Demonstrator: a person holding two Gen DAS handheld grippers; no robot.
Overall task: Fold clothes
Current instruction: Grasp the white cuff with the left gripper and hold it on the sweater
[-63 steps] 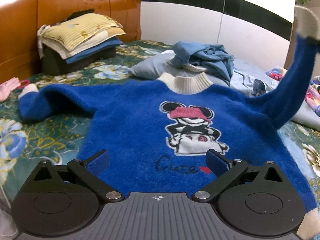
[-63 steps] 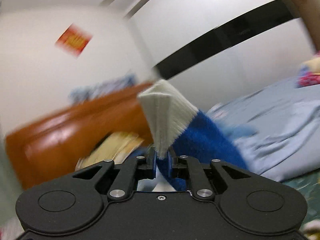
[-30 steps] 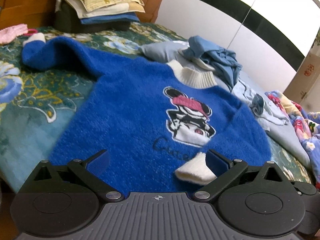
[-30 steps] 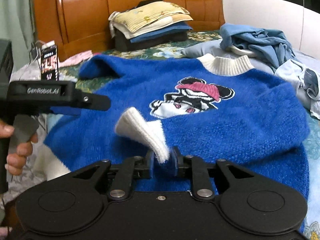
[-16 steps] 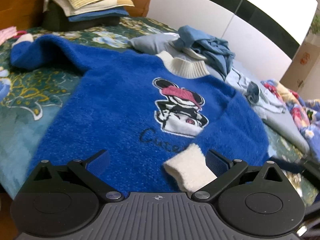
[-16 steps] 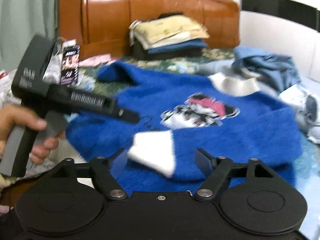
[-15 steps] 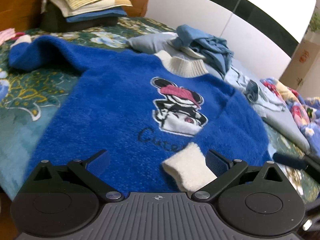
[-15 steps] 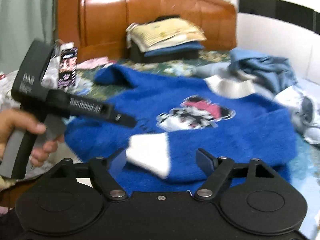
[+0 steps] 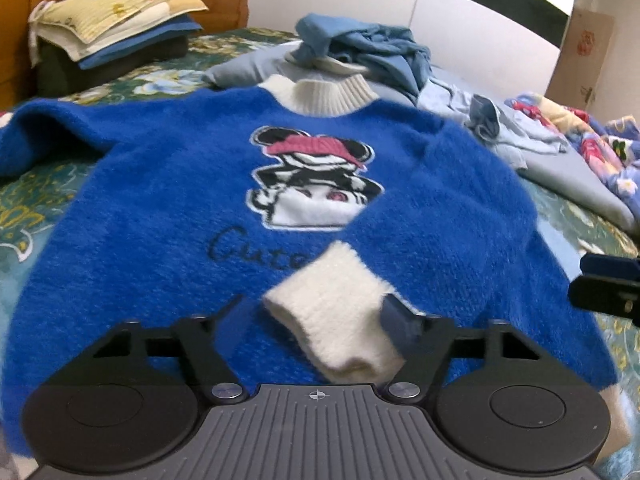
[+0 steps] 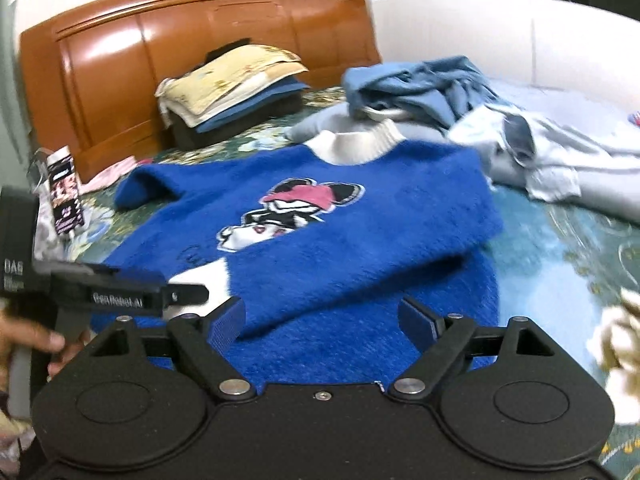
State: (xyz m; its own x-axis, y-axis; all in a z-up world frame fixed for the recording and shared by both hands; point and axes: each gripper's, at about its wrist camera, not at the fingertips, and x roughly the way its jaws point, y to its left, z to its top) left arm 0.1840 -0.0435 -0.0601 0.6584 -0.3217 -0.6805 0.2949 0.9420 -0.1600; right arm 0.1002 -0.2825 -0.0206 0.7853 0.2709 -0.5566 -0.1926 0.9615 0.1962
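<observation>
Right sleeve now lies folded across blue sweater (image 9: 168, 216), white cuff (image 9: 332, 312) lower centre of frame. Right gripper (image 10: 320, 322) has just been opening, jaws wide, nothing between. Left gripper (image 9: 316, 320) jaws have just been closing around cuff, one jaw at its edge, grip not yet firm. Sweater flat on bed (image 9: 24, 216), chest up, for folding.

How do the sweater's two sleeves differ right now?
The right sleeve is folded across the sweater's front, its white cuff near the hem. The left sleeve lies stretched out sideways on the bedspread, cuff out of view. Both are fuzzy blue.
</observation>
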